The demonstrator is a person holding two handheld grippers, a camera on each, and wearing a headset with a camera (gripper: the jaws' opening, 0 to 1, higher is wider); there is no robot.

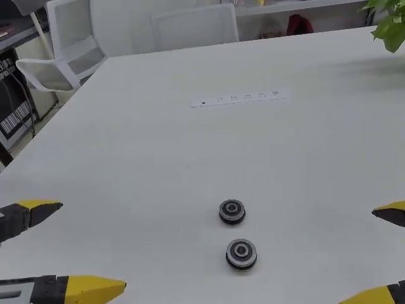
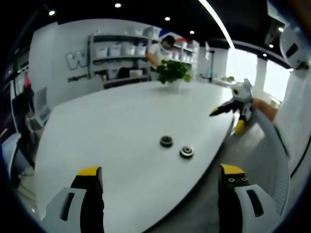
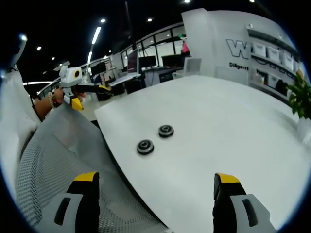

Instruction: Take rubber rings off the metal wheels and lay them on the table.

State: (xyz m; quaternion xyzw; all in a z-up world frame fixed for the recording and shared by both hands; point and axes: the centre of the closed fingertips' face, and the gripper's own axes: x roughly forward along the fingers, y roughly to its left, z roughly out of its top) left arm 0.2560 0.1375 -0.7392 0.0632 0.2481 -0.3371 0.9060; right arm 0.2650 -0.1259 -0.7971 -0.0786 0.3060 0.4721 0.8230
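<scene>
Two small metal wheels with black rubber rings lie flat on the white table (image 1: 190,158): the farther wheel (image 1: 231,211) (image 2: 166,141) (image 3: 165,131) and the nearer wheel (image 1: 241,253) (image 2: 186,152) (image 3: 145,146), close to the front edge. My left gripper (image 1: 93,246) (image 2: 160,171) is open and empty, well to the left of both wheels. Off to their right, my right gripper (image 1: 357,256) (image 3: 155,177) also stands open with nothing between its yellow-tipped jaws. Each gripper appears in the other's view: the right gripper (image 2: 233,109), the left gripper (image 3: 82,90).
A flush socket strip (image 1: 239,98) sits mid-table. White chairs (image 1: 69,57) stand at the far left corner, and a green plant (image 1: 389,25) (image 2: 172,73) at the far right. A person (image 2: 163,48) stands by shelves behind. A mesh chair back (image 3: 63,160) is near me.
</scene>
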